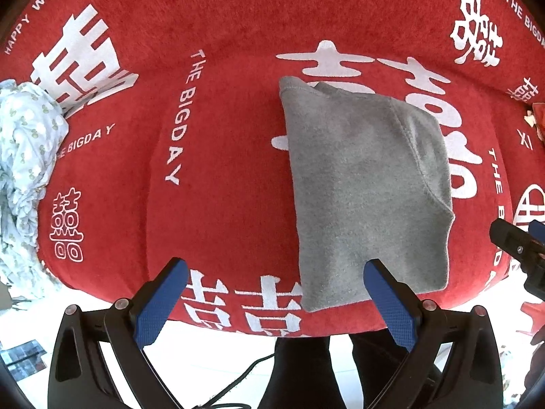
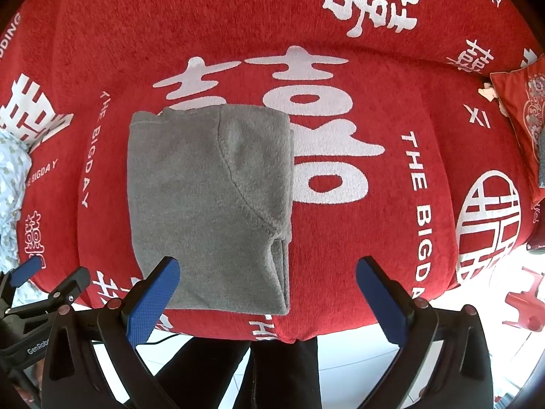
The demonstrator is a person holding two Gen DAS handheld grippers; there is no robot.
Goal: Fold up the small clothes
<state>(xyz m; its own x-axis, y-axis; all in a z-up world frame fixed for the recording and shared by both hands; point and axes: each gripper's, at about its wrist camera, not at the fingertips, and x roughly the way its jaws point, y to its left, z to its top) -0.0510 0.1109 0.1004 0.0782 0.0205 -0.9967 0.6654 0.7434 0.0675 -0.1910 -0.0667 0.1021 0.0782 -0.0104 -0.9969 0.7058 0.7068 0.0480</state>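
Note:
A small grey fleece garment [image 1: 368, 184] lies folded into a flat rectangle on the red cover [image 1: 221, 129]; it also shows in the right wrist view [image 2: 211, 201]. My left gripper [image 1: 276, 269] is open and empty, held above the garment's near left corner. My right gripper [image 2: 269, 267] is open and empty, held above the garment's near right edge. The right gripper also shows at the right edge of the left wrist view [image 1: 517, 238]. The left gripper shows at the lower left of the right wrist view [image 2: 51, 279].
A crumpled pale patterned cloth [image 1: 24, 177] lies at the left on the red cover [image 2: 408, 68]. A red embroidered cushion [image 2: 521, 119] lies at the right. A red plastic stool [image 2: 524, 303] stands on the white floor. The person's dark-trousered legs [image 2: 272, 368] stand at the front edge.

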